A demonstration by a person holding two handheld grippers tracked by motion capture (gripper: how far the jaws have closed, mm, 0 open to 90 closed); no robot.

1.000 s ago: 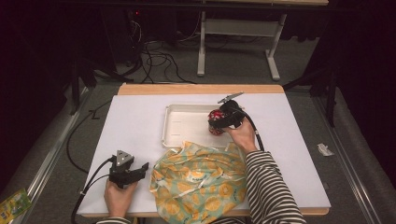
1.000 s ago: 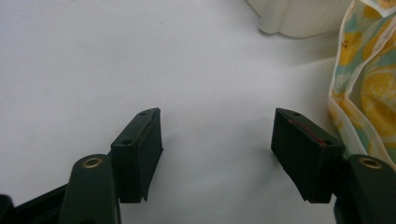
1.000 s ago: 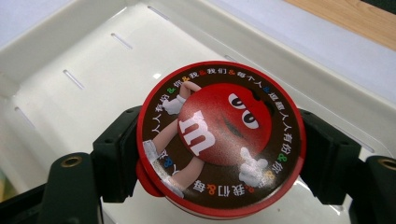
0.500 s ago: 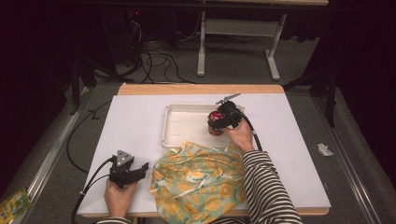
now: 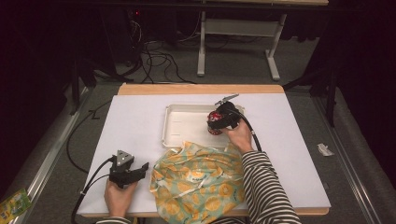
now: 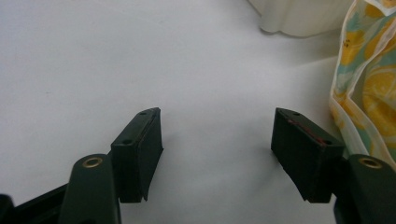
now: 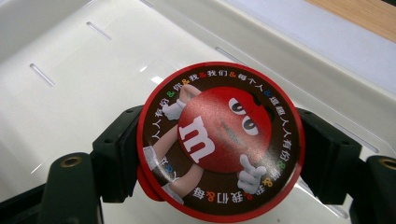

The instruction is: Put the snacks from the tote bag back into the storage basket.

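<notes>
A round red candy tin (image 7: 219,140) with an M&M character on its brown lid sits between the jaws of my right gripper (image 7: 219,154), which is shut on it. In the high view the candy tin (image 5: 215,122) and right gripper (image 5: 220,119) hover over the right end of the white tray (image 5: 180,128). I cannot tell whether the tin touches the tray floor (image 7: 70,79). My left gripper (image 6: 217,144) is open over bare white table, near the front left (image 5: 136,171). A yellow and teal orange-print bag (image 5: 198,179) lies just right of it.
The white table cover (image 5: 135,121) spreads left of the tray. A wooden strip (image 5: 201,88) runs along the far edge. The bag's edge (image 6: 364,70) and a tray corner (image 6: 299,18) sit right of and beyond the left jaws. Cables and a stand lie on the floor behind.
The right gripper with the tin has shifted very slightly over the tray's right end. The left gripper has stayed put.
</notes>
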